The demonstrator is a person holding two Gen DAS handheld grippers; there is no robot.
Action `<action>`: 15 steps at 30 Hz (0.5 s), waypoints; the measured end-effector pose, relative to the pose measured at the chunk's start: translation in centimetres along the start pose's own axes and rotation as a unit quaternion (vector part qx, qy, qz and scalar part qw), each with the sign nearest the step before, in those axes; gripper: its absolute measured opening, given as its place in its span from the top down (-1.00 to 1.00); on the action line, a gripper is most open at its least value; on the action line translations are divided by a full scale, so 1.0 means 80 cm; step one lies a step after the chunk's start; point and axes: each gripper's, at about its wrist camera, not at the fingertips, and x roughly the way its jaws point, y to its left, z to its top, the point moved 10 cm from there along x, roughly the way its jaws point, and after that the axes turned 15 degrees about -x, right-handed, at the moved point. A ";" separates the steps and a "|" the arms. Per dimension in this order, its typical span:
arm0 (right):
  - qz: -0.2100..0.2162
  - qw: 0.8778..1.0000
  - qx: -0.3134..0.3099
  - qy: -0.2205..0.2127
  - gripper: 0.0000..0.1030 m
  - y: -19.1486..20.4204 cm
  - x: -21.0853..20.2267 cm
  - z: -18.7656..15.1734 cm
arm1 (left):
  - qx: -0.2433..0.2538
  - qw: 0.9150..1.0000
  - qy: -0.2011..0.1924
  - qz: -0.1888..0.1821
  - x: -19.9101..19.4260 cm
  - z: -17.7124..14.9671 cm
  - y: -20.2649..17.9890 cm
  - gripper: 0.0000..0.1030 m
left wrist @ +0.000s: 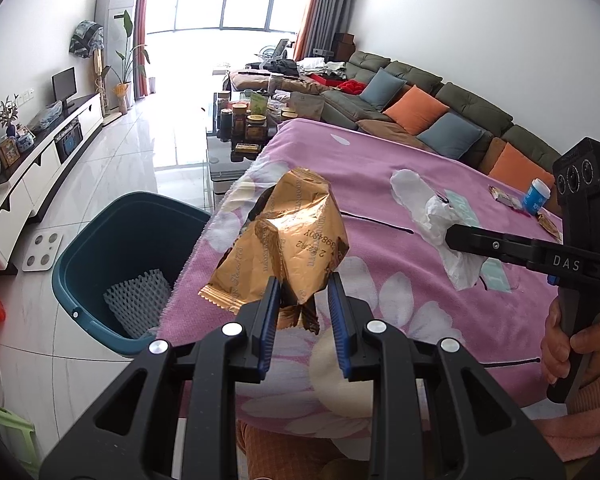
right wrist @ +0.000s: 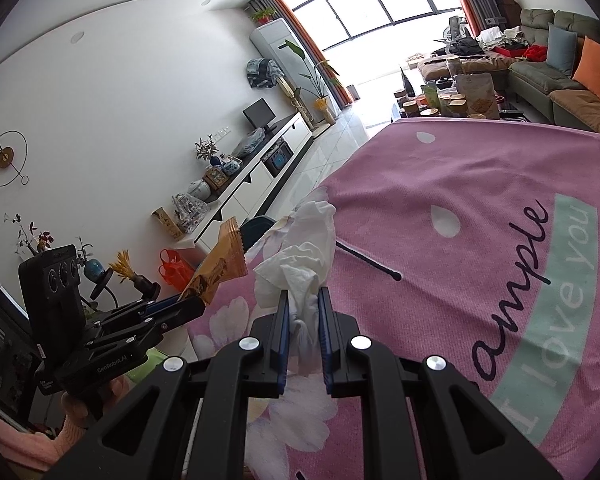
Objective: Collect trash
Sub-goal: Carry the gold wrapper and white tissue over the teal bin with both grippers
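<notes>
Two pieces of trash are in my claws, both lifted off the pink blanket [left wrist: 380, 184]. My left gripper [left wrist: 303, 300] has its blue pads narrowed onto the lower end of a crumpled gold wrapper [left wrist: 288, 240], whose long axis rises away from the fingers and leans toward the blanket's left edge; one serrated seal end juts out low on the left. Printing on the foil reads upside down and only in part: "2-E-R2" and some digits I cannot make out in full. My right gripper [right wrist: 303, 308] is pinched on a twisted white tissue [right wrist: 300, 256], which stands up and forward from the pads, pointing toward the blanket's left edge. In the left wrist view the tissue hangs from that claw's tip over the blanket's middle, and the arm carries the letters "DAS"; the body of my left tool reads "GenRobot.AI" in the right wrist view. Just past the blanket's left edge, down on the white tiled floor [left wrist: 112, 152], sits a dark teal bin [left wrist: 100, 248] with white foam netting [left wrist: 138, 296] inside, and open floor runs from it toward the window. Near the blanket's right edge lie a blue-and-white cup [left wrist: 537, 197] and small wrappers [left wrist: 504, 197]. The blanket's mint band [right wrist: 556, 320] reads "I love you".
</notes>
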 end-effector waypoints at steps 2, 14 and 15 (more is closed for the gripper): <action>0.001 1.000 -0.002 0.000 0.77 0.002 0.004 0.001 | -0.001 1.000 0.000 0.001 0.000 0.000 0.001 0.52; 0.012 1.000 -0.004 0.004 0.77 0.005 0.014 0.001 | -0.007 1.000 -0.003 0.010 0.000 0.004 0.009 0.52; 0.013 1.000 -0.005 0.004 0.77 0.006 0.014 0.001 | -0.008 1.000 -0.003 0.010 0.000 0.005 0.010 0.52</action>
